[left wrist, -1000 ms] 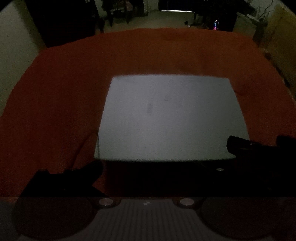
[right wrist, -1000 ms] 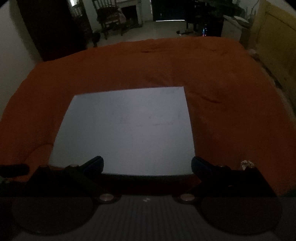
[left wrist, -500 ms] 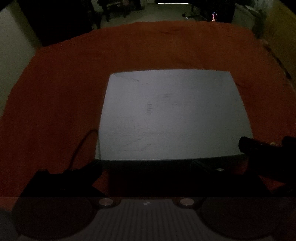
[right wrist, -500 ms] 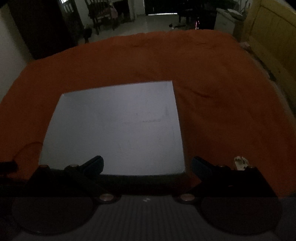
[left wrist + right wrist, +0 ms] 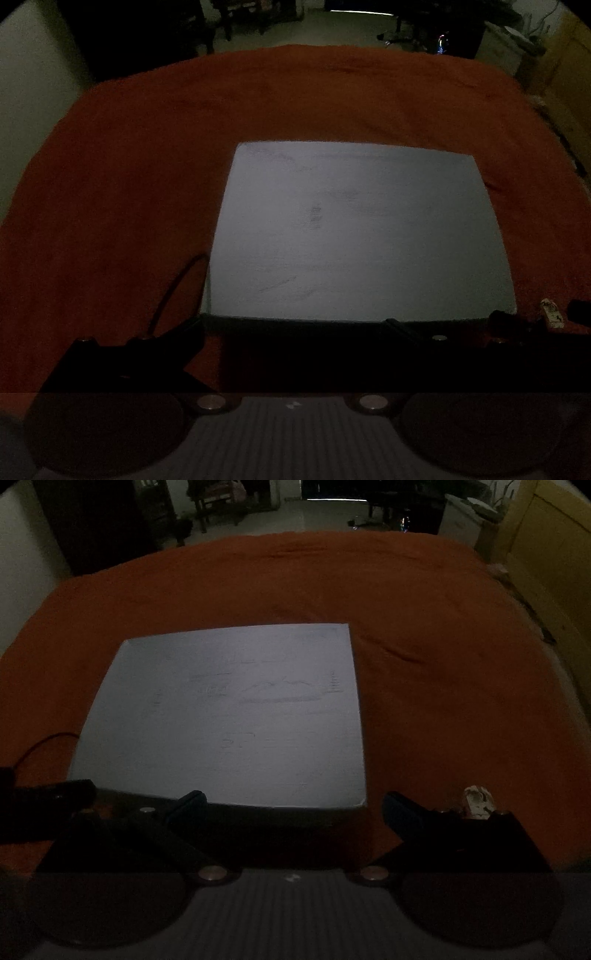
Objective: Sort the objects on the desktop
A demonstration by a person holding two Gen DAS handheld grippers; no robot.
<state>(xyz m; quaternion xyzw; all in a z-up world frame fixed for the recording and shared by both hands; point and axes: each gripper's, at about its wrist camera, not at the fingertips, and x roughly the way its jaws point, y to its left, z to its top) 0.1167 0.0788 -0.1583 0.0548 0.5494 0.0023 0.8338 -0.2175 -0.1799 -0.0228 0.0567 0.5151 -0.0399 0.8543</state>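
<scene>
- Left tool (image 5: 291, 328) has its fingers spread wide at the near edge of the white board (image 5: 354, 236), empty; a second ago the board filled the middle of its view, and it now sits to the right of centre.
- Right tool (image 5: 291, 805) is also spread open and empty, its left finger (image 5: 188, 805) over the board's near edge and its right finger just off the board's near right corner; that corner has slid left since the earlier frames.
- A scrap of pale tape (image 5: 478, 801) sits on the right tool's right side, as before.
- A thin dark cable (image 5: 173, 288) loops on the cloth just left of the board; a second ago it was not in view.
- The board lies flat on the counter's orange-red cloth (image 5: 443, 635), faint pencil marks (image 5: 280, 690) on its face.
- Beyond the counter's far edge is a dim room with chairs (image 5: 218, 498).
</scene>
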